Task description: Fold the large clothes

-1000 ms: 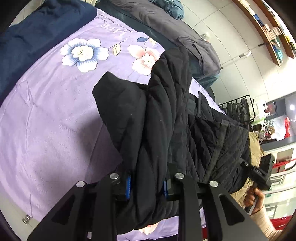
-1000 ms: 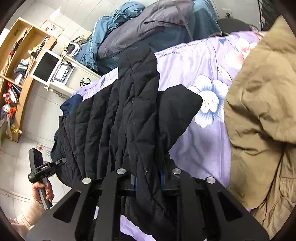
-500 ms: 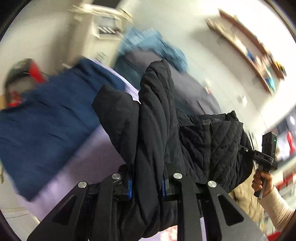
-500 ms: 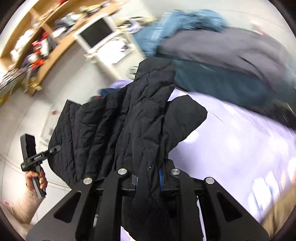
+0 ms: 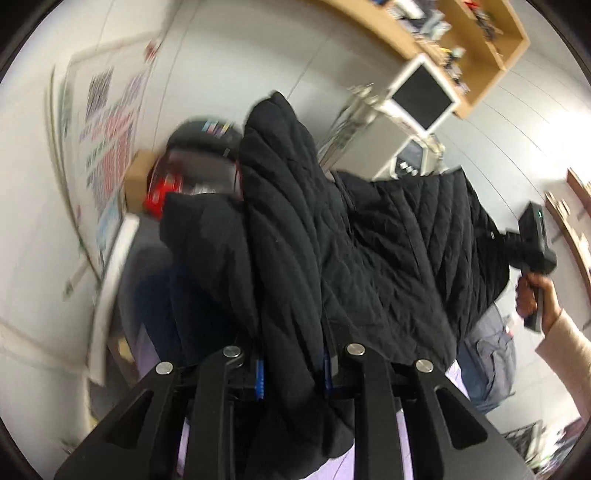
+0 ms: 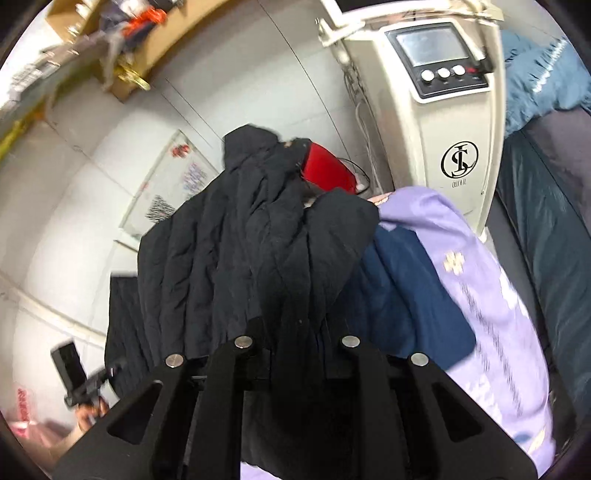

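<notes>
I hold the black quilted jacket (image 5: 295, 229) aloft, left gripper (image 5: 293, 373) and right gripper (image 6: 295, 354) each clenched on its fabric.

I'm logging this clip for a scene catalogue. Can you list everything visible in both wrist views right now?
jacket: 1, black quilted, hanging between both grippers
sheet: 1, lilac with flowers, on the bed at right
blue garment: 1, navy, on the sheet beside the jacket
machine: 1, cream with a screen and knobs, against the wall
monitor: 1, white frame with dark screen, below the shelf
shelf: 1, wooden, cluttered, high on the wall
poster: 1, white with print, blurred, on the wall
grey bag: 1, grey, lower right
left hand-held gripper: black, shut on jacket
right hand-held gripper: black, shut on jacket
</notes>
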Motion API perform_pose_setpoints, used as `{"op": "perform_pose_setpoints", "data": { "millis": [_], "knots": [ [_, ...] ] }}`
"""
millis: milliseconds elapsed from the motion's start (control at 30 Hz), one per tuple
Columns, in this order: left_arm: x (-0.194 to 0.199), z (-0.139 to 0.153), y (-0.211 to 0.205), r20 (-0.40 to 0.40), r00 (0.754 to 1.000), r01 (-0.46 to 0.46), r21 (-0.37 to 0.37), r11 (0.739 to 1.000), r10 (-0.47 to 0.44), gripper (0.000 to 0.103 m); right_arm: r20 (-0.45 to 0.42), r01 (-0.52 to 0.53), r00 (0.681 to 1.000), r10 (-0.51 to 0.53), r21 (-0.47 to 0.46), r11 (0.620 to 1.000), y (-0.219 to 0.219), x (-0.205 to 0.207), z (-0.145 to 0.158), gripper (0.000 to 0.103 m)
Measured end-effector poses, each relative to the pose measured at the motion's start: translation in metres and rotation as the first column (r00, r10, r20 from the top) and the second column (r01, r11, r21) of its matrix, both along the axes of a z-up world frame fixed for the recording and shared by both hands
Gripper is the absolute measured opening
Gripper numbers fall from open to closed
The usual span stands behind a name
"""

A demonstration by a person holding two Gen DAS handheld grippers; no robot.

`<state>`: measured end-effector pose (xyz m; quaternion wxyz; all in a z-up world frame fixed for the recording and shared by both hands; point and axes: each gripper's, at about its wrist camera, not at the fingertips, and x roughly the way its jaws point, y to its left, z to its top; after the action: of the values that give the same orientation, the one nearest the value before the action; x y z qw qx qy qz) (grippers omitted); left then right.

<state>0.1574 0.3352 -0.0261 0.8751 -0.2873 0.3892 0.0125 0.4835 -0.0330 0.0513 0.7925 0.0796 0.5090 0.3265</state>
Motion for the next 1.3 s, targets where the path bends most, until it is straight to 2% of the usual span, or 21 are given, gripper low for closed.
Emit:
{"op": "perform_pose_setpoints", "data": {
  "millis": [67,167,367,467,567,600,633,667,700,800,900,933,1000,1033,1067,1167,1233,1300],
  "knots": [
    [-0.004,-0.033,0.000,-0.051,0.998,-0.045,-0.062,0.997,0.042,0.021,-0.035,0.016,0.999,-0.019,-0.077,0.997,0.017,0.030,-0.025,0.016],
    [-0.012,-0.065,-0.001,-0.096,0.992,-0.081,-0.045,0.996,0.077,0.023,-0.072,0.037,0.996,-0.051,-0.178,0.983,0.022,0.046,-0.061,0.016],
    [-0.002,-0.072,0.002,-0.104,0.993,-0.065,-0.042,0.997,0.060,0.038,-0.130,0.155,0.974,-0.184,-0.208,0.966,-0.015,0.054,-0.119,0.026],
    [-0.004,-0.080,0.004,-0.110,0.991,-0.088,-0.061,0.994,0.081,0.046,-0.142,0.217,0.959,-0.247,-0.197,0.956,-0.026,0.053,-0.137,0.033],
    [-0.001,-0.094,0.013,-0.118,0.987,-0.119,-0.079,0.990,0.110,0.057,-0.129,0.264,0.947,-0.293,-0.205,0.942,-0.031,0.049,-0.147,0.045],
    [0.000,-0.096,0.014,-0.122,0.986,-0.126,-0.077,0.989,0.116,0.062,-0.123,0.273,0.945,-0.302,-0.209,0.939,-0.029,0.048,-0.147,0.053],
    [0.001,-0.096,0.015,-0.129,0.984,-0.132,-0.066,0.989,0.123,0.071,-0.111,0.291,0.940,-0.322,-0.231,0.929,-0.028,0.048,-0.148,0.073],
    [0.002,-0.095,0.016,-0.139,0.981,-0.143,-0.040,0.989,0.136,0.076,-0.091,0.321,0.929,-0.359,-0.287,0.903,-0.027,0.047,-0.149,0.081],
    [0.003,-0.095,0.018,-0.145,0.979,-0.147,-0.022,0.989,0.143,0.085,-0.068,0.341,0.922,-0.381,-0.322,0.883,-0.025,0.044,-0.147,0.083],
    [0.002,-0.084,0.018,-0.143,0.978,-0.146,0.039,0.989,0.150,0.086,0.024,0.373,0.922,-0.388,-0.331,0.867,-0.015,0.036,-0.128,0.083],
    [0.000,-0.064,0.011,-0.124,0.982,-0.121,0.153,0.981,0.141,0.091,0.142,0.398,0.917,-0.372,-0.343,0.851,-0.005,0.018,-0.100,0.083],
    [-0.001,-0.055,0.007,-0.114,0.985,-0.104,0.207,0.973,0.129,0.093,0.189,0.415,0.910,-0.370,-0.361,0.835,-0.002,0.009,-0.089,0.083],
    [-0.002,-0.038,-0.003,-0.111,0.986,-0.079,0.349,0.934,0.125,0.096,0.250,0.433,0.899,-0.358,-0.400,0.808,0.003,-0.007,-0.074,0.084],
    [-0.002,-0.031,-0.007,-0.105,0.987,-0.069,0.403,0.912,0.121,0.097,0.260,0.423,0.903,-0.342,-0.402,0.812,0.006,-0.018,-0.065,0.084],
    [-0.003,-0.022,-0.012,-0.095,0.988,-0.066,0.470,0.880,0.125,0.097,0.253,0.405,0.911,-0.326,-0.391,0.826,0.008,-0.028,-0.059,0.084],
    [0.000,-0.002,-0.024,-0.135,0.982,-0.031,0.582,0.813,0.135,0.097,0.201,0.329,0.942,-0.269,-0.389,0.860,0.019,-0.061,-0.054,0.090],
    [0.002,0.008,-0.030,-0.168,0.976,-0.013,0.586,0.811,0.138,0.097,0.180,0.282,0.957,-0.227,-0.398,0.873,0.027,-0.089,-0.051,0.090],
    [0.001,0.019,-0.041,-0.198,0.976,0.028,0.547,0.837,0.097,0.097,0.158,0.231,0.971,-0.179,-0.426,0.875,0.037,-0.121,-0.052,0.090]
  ]
}}
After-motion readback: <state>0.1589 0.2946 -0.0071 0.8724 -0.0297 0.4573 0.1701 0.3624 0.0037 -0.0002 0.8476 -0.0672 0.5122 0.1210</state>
